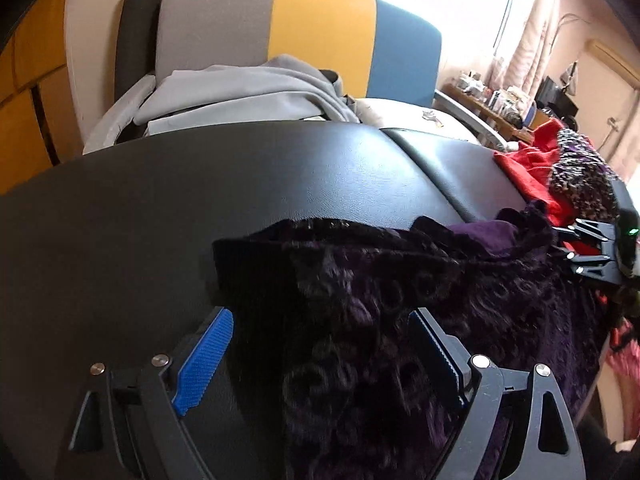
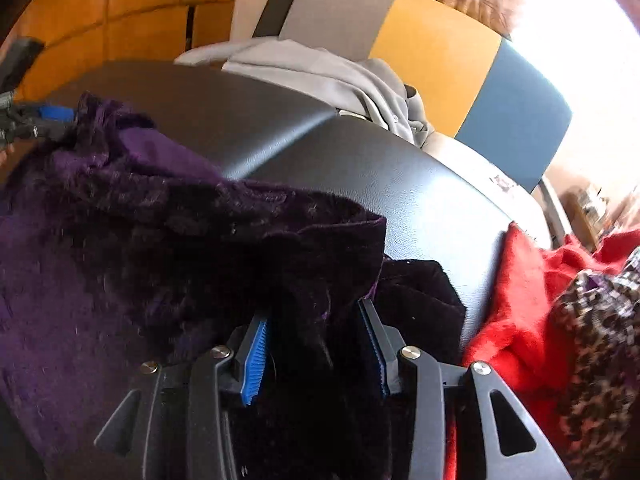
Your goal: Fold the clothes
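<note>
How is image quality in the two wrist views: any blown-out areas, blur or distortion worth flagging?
Left wrist view: window blown out to white, purple velvet garment very dark with little detail, black padded table bowed by the fisheye. Right wrist view: top right corner overexposed, red garment and leopard-print cloth smeared by blur.

You're in a lived-in home room: curtained window (image 1: 532, 28), cluttered wooden shelf (image 1: 492, 108), wooden cabinet doors (image 2: 120, 12), grey-yellow-blue chair back (image 1: 300, 32), clothes heaped on a black padded surface (image 1: 240, 184).
</note>
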The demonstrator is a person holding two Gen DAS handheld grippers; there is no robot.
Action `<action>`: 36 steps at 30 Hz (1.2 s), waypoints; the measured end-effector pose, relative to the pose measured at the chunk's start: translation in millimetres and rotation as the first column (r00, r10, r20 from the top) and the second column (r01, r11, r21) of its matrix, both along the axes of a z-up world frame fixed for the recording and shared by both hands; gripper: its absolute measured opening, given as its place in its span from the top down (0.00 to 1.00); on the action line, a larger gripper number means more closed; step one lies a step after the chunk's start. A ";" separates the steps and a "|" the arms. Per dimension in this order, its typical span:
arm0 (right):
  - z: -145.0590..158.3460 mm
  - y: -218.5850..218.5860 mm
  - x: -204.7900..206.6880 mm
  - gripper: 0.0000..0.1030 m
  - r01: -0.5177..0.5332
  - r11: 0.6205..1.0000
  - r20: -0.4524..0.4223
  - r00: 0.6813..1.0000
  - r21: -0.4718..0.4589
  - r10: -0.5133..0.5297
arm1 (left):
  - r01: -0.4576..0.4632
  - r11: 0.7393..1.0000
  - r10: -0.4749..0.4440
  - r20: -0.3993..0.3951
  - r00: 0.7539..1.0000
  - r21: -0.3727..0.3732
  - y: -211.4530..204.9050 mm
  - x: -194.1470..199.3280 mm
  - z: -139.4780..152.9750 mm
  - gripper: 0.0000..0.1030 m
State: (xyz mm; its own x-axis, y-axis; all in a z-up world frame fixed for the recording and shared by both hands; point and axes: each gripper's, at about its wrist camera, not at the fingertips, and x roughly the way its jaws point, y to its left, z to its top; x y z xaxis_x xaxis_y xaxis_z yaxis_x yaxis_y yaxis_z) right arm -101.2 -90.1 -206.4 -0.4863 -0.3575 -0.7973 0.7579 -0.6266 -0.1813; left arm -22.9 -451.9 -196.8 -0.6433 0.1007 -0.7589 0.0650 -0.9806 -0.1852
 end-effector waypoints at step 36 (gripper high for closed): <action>-0.6 76.1 -83.7 0.52 0.346 0.882 0.360 0.905 -0.320 -0.225 | -0.183 0.973 0.204 -0.155 0.967 0.137 -4.4 13.5 34.5 0.94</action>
State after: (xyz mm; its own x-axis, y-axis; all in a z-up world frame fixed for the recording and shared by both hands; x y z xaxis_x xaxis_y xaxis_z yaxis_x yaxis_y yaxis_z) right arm -184.8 -14.0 -207.0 -0.3684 -0.5360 -0.7596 0.5136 -0.7984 0.3142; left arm -9.4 -456.3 -162.3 -0.7763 0.0460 -0.6287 0.2093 -0.9220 -0.3258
